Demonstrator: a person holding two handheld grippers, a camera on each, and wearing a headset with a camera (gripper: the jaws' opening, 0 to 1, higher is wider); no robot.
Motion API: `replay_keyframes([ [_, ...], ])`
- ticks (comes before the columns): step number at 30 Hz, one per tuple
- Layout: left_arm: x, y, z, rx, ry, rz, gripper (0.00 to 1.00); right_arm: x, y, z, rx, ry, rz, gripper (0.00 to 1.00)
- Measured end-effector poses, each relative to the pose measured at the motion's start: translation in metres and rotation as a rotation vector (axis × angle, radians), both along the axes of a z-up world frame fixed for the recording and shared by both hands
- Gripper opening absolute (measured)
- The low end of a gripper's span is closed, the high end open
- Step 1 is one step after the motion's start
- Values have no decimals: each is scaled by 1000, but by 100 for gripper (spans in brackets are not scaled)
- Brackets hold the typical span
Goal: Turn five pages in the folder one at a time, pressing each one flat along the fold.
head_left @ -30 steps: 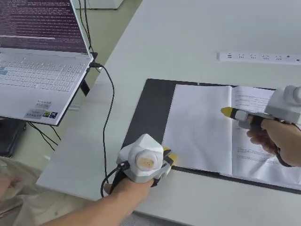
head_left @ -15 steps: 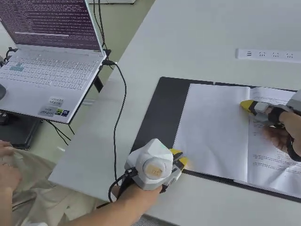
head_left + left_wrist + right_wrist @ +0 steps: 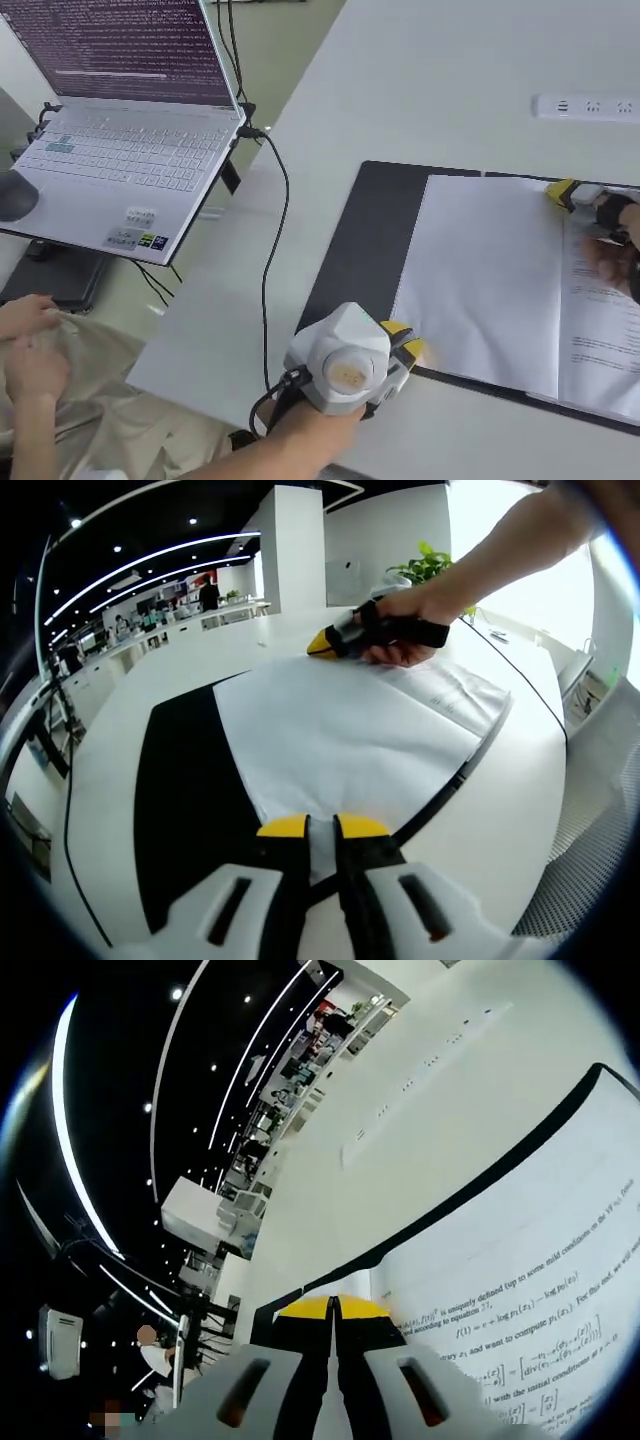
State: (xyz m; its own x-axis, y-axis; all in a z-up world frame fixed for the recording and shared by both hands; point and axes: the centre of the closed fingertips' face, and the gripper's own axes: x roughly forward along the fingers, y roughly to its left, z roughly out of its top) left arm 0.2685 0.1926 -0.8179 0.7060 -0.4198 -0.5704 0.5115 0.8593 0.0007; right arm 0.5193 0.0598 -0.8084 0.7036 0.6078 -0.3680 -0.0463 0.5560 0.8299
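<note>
Head view: we are seeing the bench (image 3: 450,70) carrying the open folder (image 3: 350,250), lying just ahead of the left claw (image 3: 405,342), whose jaws are standing barely parted, gripping nothing. The printed page (image 3: 520,1290) is lying under the right claw (image 3: 560,192), closed and empty, beside the fold.

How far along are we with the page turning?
One turned page lies flat on the left. The right tongs, shut, press the top of the fold; the left tongs rest at its lower edge. Count so far unclear; a printed page waits.
</note>
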Motion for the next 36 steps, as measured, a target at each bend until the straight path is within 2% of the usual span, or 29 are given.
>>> replay_keyframes([
  [3, 0, 0, 0, -2, -1, 2, 8, 6, -2, -1, 1, -3, -34, 0],
  [5, 0, -1, -1, -1, -1, 2, 8, 7, -4, -1, 47, 35, -71, 0],
  [7, 0, -1, -1, 2, -1, 0, 7, 6, -5, -1, 56, 34, -64, 0],
  [10, 0, -1, -1, 1, -1, -2, 7, -2, -4, -1, 72, 61, -47, 0],
  [16, 0, -1, -2, 1, 1, -2, 7, -31, 0, 1, 117, 96, 23, 0],
  [23, -1, -1, -2, 5, 7, -2, 7, -65, 1, 2, 145, 126, 87, 0],
  [32, -1, -1, -2, 4, 8, -3, 7, -108, 1, 6, 139, 132, 149, 0],
  [36, -1, 0, -2, 3, 6, -2, 7, -124, 0, 6, 156, 134, 161, 0],
])
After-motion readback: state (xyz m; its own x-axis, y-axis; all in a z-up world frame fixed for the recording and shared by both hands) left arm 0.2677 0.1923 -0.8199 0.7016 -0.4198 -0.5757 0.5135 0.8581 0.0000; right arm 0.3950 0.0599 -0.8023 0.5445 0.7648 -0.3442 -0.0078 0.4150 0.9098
